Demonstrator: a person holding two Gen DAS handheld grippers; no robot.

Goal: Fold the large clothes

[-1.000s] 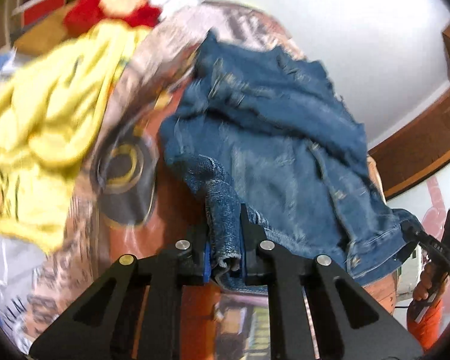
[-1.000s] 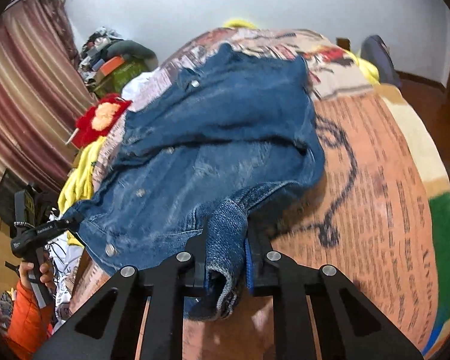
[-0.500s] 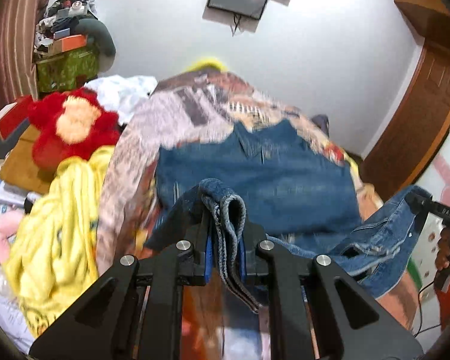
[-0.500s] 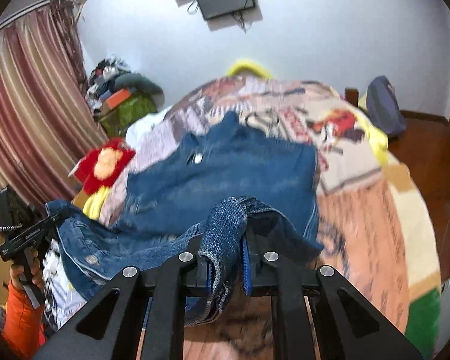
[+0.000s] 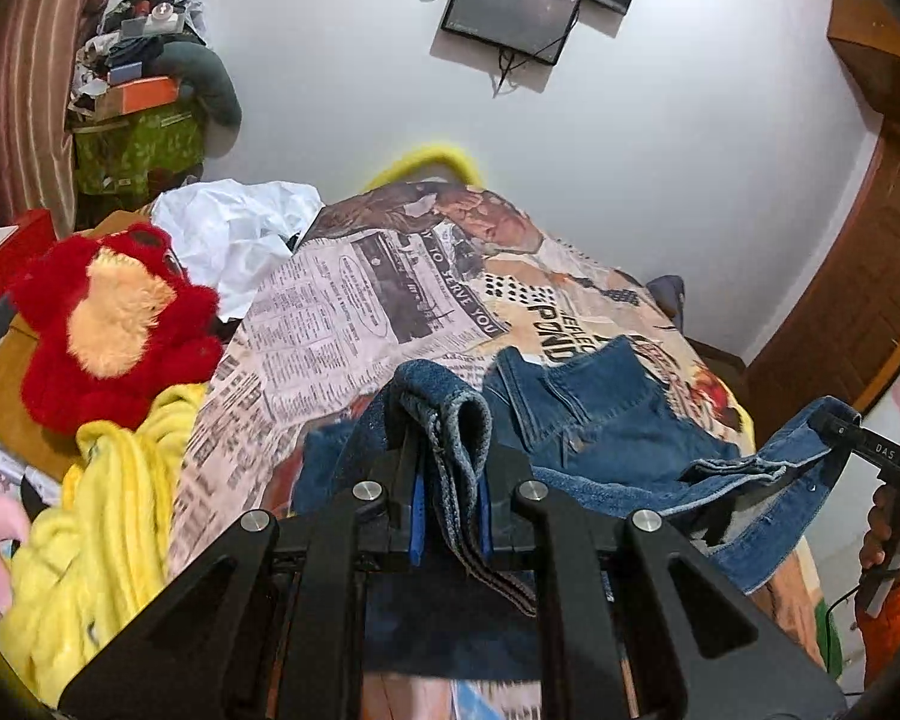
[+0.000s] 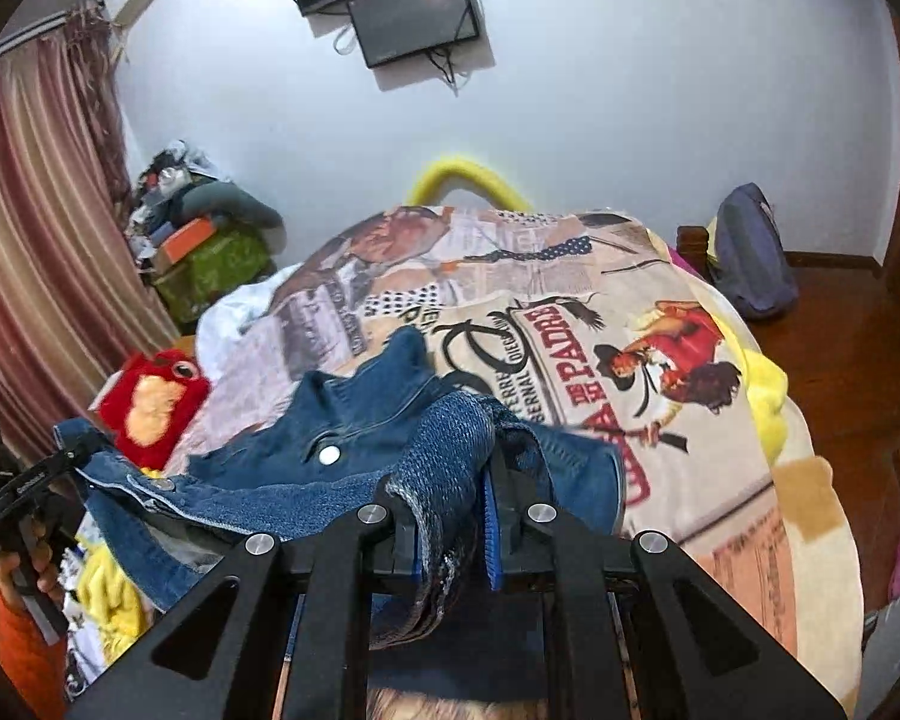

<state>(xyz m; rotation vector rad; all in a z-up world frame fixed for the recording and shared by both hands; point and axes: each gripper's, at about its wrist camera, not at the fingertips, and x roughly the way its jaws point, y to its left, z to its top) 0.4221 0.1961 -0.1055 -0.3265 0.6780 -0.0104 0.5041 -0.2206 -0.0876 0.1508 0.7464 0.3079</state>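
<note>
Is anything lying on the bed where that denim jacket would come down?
Nothing visible: both the left gripper and right gripper already clamp the denim jacket, and the printed blanket beyond it looks bare. The red plush toy sits off to the side.

Left gripper and right gripper — both clamped on cloth, raised, level.

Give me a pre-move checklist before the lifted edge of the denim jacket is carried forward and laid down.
1. Left gripper shut on the blue denim jacket: ok.
2. Right gripper shut on denim: ok.
3. Collar end resting on the newspaper-print blanket: ok.
4. Hem level between grippers: cannot tell.
5. Landing area free of the red plush toy and yellow fleece blanket: ok, both lie beside the bed.
</note>
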